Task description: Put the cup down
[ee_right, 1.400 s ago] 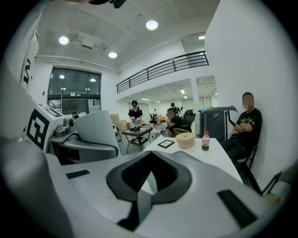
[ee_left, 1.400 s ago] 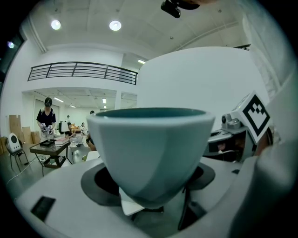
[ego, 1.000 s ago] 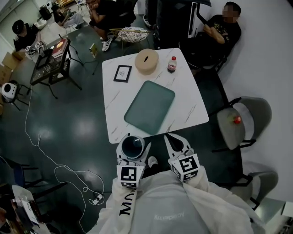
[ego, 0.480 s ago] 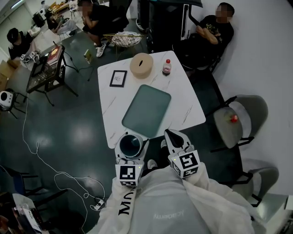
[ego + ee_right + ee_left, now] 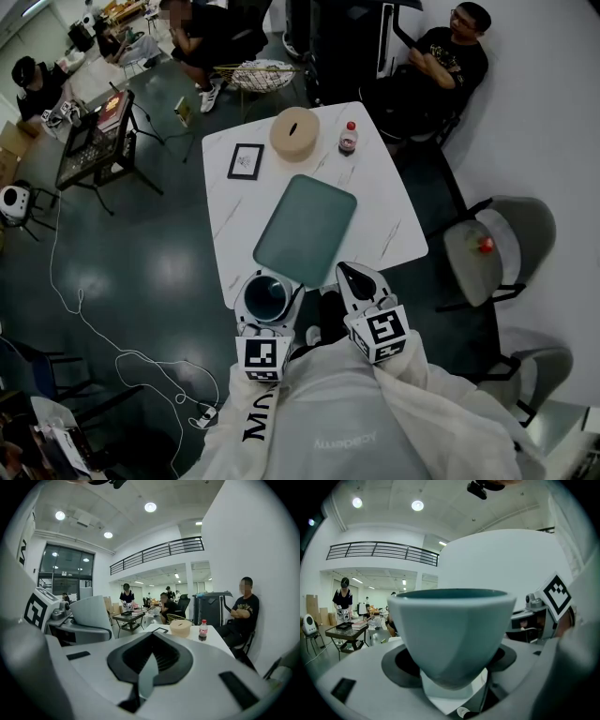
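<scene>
Pale blue on the outside and dark inside, the cup (image 5: 450,630) sits right in the left claw (image 5: 268,287). The claw is squeezed shut around the bottom part of the cup. The cup stands straight up with its mouth to the ceiling. It looks empty.

The right claw (image 5: 351,276) is pinched closed with nothing in it. It hangs just beside the left claw, on its right side.

The cup is at the near edge of the white table (image 5: 380,202). I cannot tell how high above the table it is. Straight ahead of the left claw, and a bit to its right, lies a flat green mat (image 5: 306,230). The mat is bare and looks like a good spot. I think the left claw should go forward and down, keep the cup straight, and then let go.

Far ahead of both claws, at the other end of the table, are a small picture frame (image 5: 246,161), a round tan box (image 5: 294,133) and a little bottle (image 5: 350,137). They are well apart from the cup.

The floor (image 5: 141,272) is dark and shiny, with a thin wire (image 5: 84,314) on it, off to the left of the left claw. A grey chair (image 5: 502,248) stands to the right of the right claw. People sit past the far end of the table.
</scene>
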`<state>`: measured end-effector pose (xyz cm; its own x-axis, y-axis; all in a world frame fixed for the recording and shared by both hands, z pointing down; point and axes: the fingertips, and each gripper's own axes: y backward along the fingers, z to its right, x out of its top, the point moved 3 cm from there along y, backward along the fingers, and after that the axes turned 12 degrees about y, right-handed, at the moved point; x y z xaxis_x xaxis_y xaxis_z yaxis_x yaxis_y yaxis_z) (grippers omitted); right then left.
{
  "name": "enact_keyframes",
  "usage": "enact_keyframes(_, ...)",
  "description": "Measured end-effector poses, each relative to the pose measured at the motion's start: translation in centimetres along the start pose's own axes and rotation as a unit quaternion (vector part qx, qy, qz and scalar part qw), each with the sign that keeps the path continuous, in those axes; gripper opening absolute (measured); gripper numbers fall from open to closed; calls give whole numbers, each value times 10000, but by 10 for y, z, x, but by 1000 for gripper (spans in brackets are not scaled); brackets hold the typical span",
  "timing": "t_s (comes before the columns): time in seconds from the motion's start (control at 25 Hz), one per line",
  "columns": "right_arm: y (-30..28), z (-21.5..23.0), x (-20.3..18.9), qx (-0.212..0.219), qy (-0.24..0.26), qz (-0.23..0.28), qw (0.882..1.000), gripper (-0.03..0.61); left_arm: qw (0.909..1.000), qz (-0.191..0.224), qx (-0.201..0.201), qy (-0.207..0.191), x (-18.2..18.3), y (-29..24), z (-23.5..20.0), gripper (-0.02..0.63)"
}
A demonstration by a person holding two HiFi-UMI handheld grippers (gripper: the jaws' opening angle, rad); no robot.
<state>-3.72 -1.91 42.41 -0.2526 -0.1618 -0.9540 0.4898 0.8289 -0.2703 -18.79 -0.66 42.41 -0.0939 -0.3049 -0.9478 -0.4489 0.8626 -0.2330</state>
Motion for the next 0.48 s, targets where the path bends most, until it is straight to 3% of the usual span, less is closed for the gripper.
enact_keyframes(0.48, -48, 35, -4, 56, -140, -86, 9998, 6, 9998, -214, -28, -48, 6, -58, -16, 373)
